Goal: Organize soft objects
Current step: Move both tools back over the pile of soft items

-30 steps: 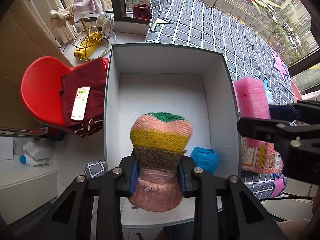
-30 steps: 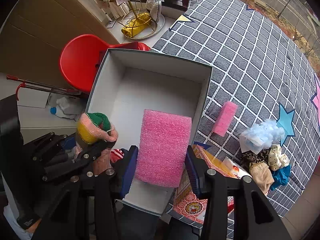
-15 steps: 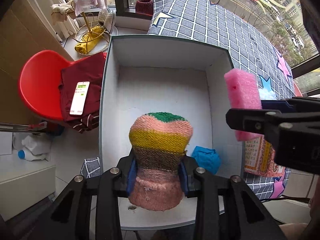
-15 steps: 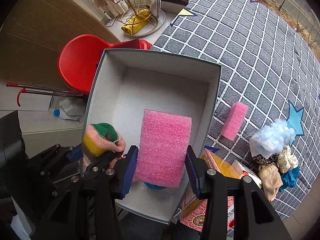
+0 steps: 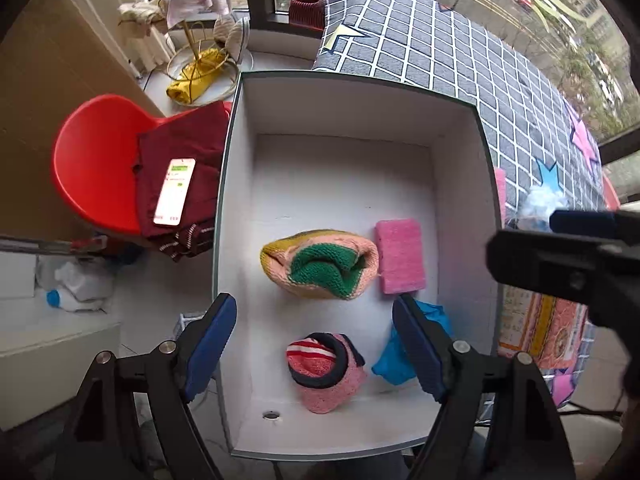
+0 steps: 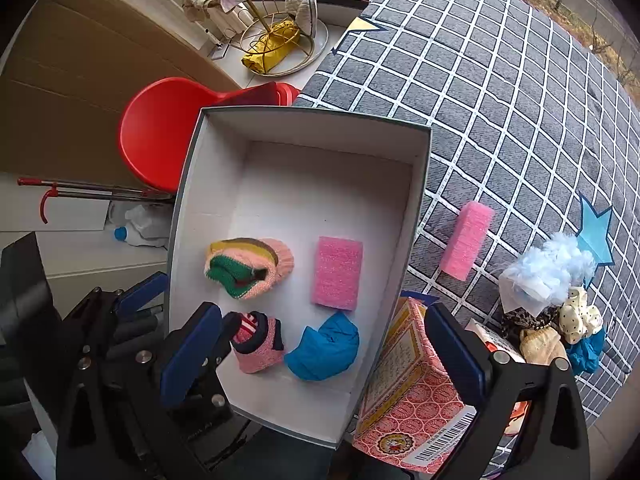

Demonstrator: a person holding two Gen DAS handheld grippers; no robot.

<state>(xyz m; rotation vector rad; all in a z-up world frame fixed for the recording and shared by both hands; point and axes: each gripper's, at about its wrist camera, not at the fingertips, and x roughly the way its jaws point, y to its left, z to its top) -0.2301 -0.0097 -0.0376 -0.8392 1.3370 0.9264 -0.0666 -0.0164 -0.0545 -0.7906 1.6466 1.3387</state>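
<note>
Grey checked cloth (image 6: 500, 92) with star prints covered the table, largest thing in view, running far and right. White open box (image 5: 460, 184) sat at its near-left edge, hanging toward the red chair (image 5: 92, 168) on the left, where a dark red garment (image 5: 200, 148) and a phone (image 5: 175, 192) lay. Left gripper (image 5: 316, 344) pointed straight down over the box's near end, jaws opening, nothing between the pads. Right gripper (image 6: 320, 356) hovered over the box's near-right corner, jaws opening wide, also holding nothing. Red patterned carton (image 6: 408, 396) stood just outside the box's right wall, near side. Inside the box: striped knit hat (image 5: 320, 264) lay mid-floor, pink foam block (image 5: 400, 256) just right of it, pink striped sock (image 5: 324, 368) nearer, blue cloth (image 6: 324, 348) in the near-right part. Second pink foam block (image 6: 466, 240) lay on the cloth, right of the box and apart from it. Fluffy pale blue wad (image 6: 544, 272) and small bundled socks (image 6: 576, 320) sat further right.
</note>
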